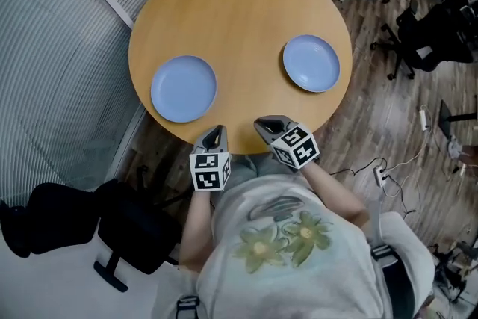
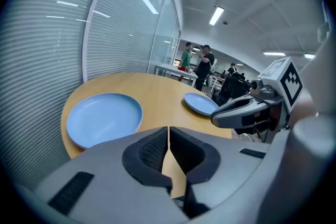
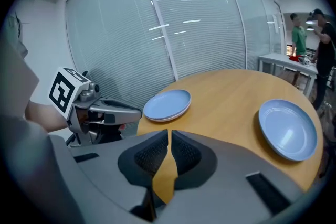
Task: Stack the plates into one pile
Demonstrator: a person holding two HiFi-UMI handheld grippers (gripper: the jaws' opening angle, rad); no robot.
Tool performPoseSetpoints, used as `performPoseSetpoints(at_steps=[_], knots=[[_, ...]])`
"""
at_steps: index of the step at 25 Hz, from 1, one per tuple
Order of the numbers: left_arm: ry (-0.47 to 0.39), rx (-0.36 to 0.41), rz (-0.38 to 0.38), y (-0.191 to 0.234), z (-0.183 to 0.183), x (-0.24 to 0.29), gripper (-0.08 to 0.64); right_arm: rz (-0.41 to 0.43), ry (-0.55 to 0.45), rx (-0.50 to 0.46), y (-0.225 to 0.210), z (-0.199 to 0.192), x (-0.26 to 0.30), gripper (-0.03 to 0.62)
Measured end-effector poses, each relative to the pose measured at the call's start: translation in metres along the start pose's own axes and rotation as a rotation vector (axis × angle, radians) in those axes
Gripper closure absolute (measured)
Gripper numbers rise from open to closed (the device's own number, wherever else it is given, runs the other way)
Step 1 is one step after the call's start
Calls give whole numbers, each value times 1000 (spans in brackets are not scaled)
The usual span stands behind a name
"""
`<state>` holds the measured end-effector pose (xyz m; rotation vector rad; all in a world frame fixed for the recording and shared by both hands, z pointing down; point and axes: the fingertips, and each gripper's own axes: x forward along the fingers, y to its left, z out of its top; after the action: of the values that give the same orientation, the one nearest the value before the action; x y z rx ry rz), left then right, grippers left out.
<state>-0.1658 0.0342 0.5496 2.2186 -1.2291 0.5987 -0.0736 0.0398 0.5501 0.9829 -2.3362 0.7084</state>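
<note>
Holding your left claw (image 1: 216, 132) and right claw (image 1: 264, 124) closed and empty at the round counter's (image 1: 239, 11) near edge, you are facing the left blue plate (image 1: 184, 88) and the right blue plate (image 1: 311, 63), lying well apart, unstacked.

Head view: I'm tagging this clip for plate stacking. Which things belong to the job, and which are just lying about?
Part of the job:
left plate
right plate
round table
left tool, shut and empty
right tool, shut and empty

Just lying about:
black office chair
power strip on the floor
</note>
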Motion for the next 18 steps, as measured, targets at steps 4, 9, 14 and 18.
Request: performPoseSetpoints(at_steps=[4, 9, 14, 18], knots=[[-27, 49, -99, -40, 33, 26, 537, -97, -58, 47, -39, 5, -33, 541], [-26, 107, -158, -89, 69, 64, 534, -191, -102, 115, -97, 8, -77, 521], [-25, 96, -219, -146, 103, 110, 372, -294, -136, 156, -167, 5, -127, 423], [-8, 131, -219, -189, 111, 143, 371, -343, -132, 188, -213, -13, -163, 417]])
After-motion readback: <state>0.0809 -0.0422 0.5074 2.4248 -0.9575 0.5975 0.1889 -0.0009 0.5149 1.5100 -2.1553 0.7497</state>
